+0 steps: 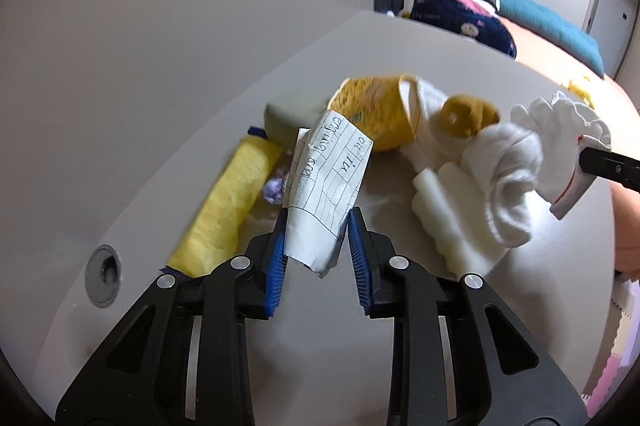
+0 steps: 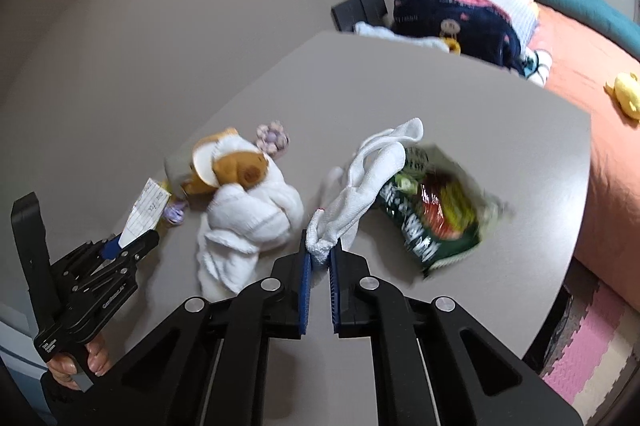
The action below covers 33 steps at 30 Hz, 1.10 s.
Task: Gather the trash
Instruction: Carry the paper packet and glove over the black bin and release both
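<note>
Pinching a folded slip of lined, handwritten paper [image 1: 324,186] between its blue pads, the left gripper [image 1: 318,222] holds the sheet lifted off the grey table [image 1: 400,54]; the paper's lower corner sits between the fingers and its written end points away from the camera. The right gripper [image 2: 320,246] is clamped on the red-stitched cuff of a white glove [image 2: 360,182], whose fingers trail up and away over a green snack packet [image 2: 432,210] lying flat on the table beyond it.

Just past the paper in the left wrist view, a yellow wrapper [image 1: 228,206] lies lengthwise along the table's left side, with a small purple crumpled object [image 1: 276,188] beside it. To the right lie a ridged piece of white foam [image 1: 452,214] and a bundled white towel [image 1: 504,178]. Behind these are a pale green block [image 1: 292,114] and a tipped yellow cup [image 1: 380,110], with a brown plush bear [image 2: 240,166] nested among them. A round cable grommet [image 1: 103,276] is set in the table near its left edge.

Beyond the table's far edge, a bed [image 2: 580,66] with an orange sheet carries a navy patterned blanket [image 2: 452,14] and a teal pillow [image 1: 548,22].
</note>
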Motion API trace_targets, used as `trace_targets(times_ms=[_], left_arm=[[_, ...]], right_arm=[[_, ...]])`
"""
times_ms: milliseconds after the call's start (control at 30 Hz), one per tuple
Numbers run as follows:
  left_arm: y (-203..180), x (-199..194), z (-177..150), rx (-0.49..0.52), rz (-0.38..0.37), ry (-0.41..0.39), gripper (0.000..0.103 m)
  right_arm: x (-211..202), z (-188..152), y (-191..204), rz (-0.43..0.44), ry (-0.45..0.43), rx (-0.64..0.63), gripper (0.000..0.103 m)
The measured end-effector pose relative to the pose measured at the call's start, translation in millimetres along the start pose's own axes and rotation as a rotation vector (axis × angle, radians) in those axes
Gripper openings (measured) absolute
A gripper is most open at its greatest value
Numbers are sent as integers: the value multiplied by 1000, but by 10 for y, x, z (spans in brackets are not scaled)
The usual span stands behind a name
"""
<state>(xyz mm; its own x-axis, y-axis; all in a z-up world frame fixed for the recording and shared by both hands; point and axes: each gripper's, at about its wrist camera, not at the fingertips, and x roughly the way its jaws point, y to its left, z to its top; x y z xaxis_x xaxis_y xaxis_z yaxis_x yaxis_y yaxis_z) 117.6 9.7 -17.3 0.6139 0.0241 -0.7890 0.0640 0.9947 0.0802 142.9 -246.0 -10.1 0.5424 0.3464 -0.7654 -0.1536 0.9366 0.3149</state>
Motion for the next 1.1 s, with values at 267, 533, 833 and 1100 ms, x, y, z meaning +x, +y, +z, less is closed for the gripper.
trace_targets(times_ms=[267,533,833,1100], left_arm=[[-75,-384,74,-9,1,-65,29],[-303,-662,197,5,-19,-116,29],[-892,-777,365,89,-88,-144,29],[-1566,-788,405,158,-184,-141,29]], right_arm=[[-429,161,9,4,-83,-15,9],[-844,182,-110,5,-156,-6,9],[-1236,100,-477,-27,-215,41,9],[-1524,-38,-1021,-90,-238,112,9]])
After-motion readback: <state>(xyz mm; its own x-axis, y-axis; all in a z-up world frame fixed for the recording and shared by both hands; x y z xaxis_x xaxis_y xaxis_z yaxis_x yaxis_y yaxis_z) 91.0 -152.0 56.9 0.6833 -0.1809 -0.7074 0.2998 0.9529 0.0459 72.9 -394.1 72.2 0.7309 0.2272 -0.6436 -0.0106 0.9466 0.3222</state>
